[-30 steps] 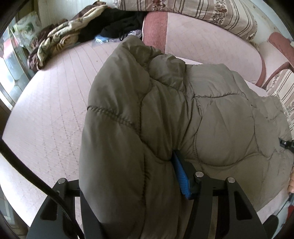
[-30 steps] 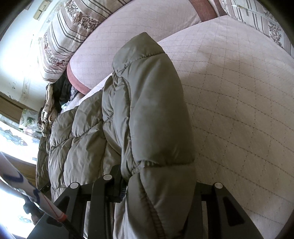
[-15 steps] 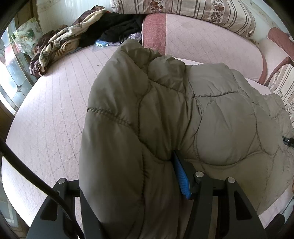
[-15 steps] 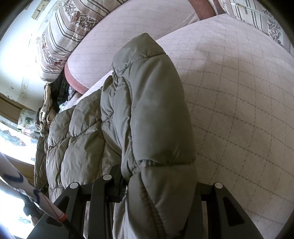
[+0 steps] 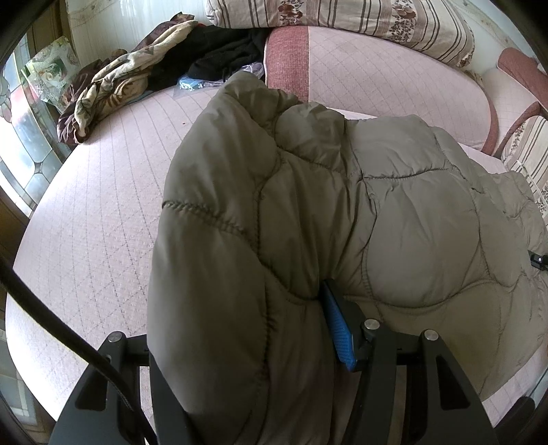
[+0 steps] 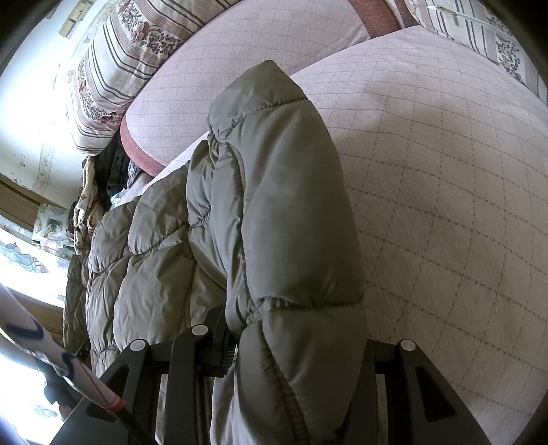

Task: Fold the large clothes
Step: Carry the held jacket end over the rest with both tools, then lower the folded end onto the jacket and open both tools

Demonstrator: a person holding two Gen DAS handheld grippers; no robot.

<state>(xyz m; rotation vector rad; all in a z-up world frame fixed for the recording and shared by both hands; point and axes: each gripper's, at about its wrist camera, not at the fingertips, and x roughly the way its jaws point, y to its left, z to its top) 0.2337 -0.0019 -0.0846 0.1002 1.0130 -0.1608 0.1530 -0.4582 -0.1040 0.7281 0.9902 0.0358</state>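
Note:
An olive-grey quilted puffer jacket [image 5: 394, 219] lies across the pink quilted bed [image 5: 102, 205]. My left gripper [image 5: 246, 328] is shut on a thick fold of the jacket; its blue-padded right finger [image 5: 337, 325] shows, the left finger is hidden under fabric. In the right wrist view the jacket [image 6: 274, 212] drapes over my right gripper [image 6: 294, 352], which is shut on another puffy edge of it; both fingertips are buried in fabric. The rest of the jacket spreads to the left there.
A pile of patterned and black clothes [image 5: 144, 78] lies at the bed's far left corner. Pink cushions [image 5: 376, 68] and striped floral pillows [image 5: 342, 17] line the headboard side. A window [image 5: 20, 143] is at the left. Bare bedspread [image 6: 445, 205] lies right of the jacket.
Both grippers keep their hold on the jacket. The views have shifted slightly, as if both grippers lifted and drew back a little; more of the bed shows.

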